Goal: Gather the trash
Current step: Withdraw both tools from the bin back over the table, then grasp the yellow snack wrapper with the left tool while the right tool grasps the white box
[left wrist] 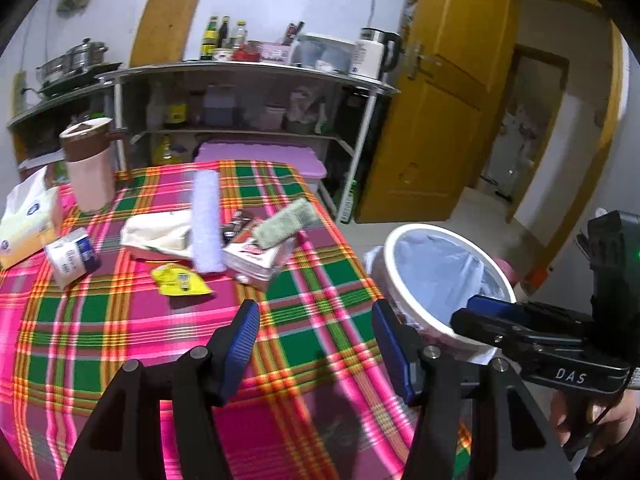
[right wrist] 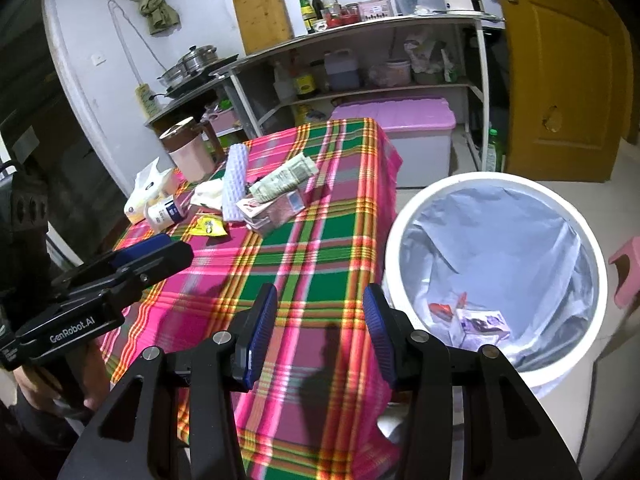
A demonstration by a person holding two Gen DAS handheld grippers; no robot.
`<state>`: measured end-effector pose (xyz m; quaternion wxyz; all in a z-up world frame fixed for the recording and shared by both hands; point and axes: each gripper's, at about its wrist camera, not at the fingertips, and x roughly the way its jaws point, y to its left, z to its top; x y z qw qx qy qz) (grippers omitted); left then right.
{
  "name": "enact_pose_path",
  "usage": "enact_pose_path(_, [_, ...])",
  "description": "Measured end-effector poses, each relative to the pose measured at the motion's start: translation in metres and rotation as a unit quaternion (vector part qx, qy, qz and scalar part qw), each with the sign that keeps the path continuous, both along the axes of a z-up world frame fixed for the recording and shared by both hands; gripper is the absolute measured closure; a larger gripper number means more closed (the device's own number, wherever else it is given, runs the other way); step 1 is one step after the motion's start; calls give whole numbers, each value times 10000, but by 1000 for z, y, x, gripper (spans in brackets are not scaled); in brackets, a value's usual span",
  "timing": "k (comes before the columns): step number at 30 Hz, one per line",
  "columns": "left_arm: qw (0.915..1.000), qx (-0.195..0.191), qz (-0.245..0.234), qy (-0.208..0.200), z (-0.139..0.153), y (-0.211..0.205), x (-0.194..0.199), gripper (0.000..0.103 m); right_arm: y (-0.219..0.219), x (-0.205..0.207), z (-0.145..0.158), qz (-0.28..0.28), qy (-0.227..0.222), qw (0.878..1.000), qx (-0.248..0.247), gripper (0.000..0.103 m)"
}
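Observation:
Trash lies on the plaid tablecloth (left wrist: 120,340): a yellow wrapper (left wrist: 180,279), a white bubble-wrap roll (left wrist: 207,222), a crumpled white bag (left wrist: 158,235), a red-and-white carton (left wrist: 256,258) and a grey-green packet (left wrist: 286,222). My left gripper (left wrist: 316,320) is open and empty above the cloth, short of them. My right gripper (right wrist: 320,310) is open and empty over the table's right edge, next to the white lined bin (right wrist: 400,240). Some wrappers (right wrist: 476,318) lie in the bin. The bin rim also shows in the left wrist view (left wrist: 424,232).
A tissue box (left wrist: 28,224), a small white tub (left wrist: 72,256) and a pink jug (left wrist: 90,164) stand at the table's far left. Metal shelves (left wrist: 248,72) and a lilac storage box (right wrist: 400,120) stand behind. A yellow door (left wrist: 440,100) is to the right.

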<state>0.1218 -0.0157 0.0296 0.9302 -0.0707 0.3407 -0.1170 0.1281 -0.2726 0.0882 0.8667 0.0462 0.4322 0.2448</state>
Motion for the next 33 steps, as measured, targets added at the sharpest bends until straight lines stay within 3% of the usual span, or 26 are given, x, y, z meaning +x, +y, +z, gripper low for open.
enact_pose_path(17, [9964, -46, 833, 129, -16, 64, 20, 45, 36, 27, -6, 184, 109, 9998, -19, 51])
enact_pose_path(33, [9888, -403, 1214, 771, -63, 95, 86, 45, 61, 76, -25, 181, 357, 9992, 6, 51])
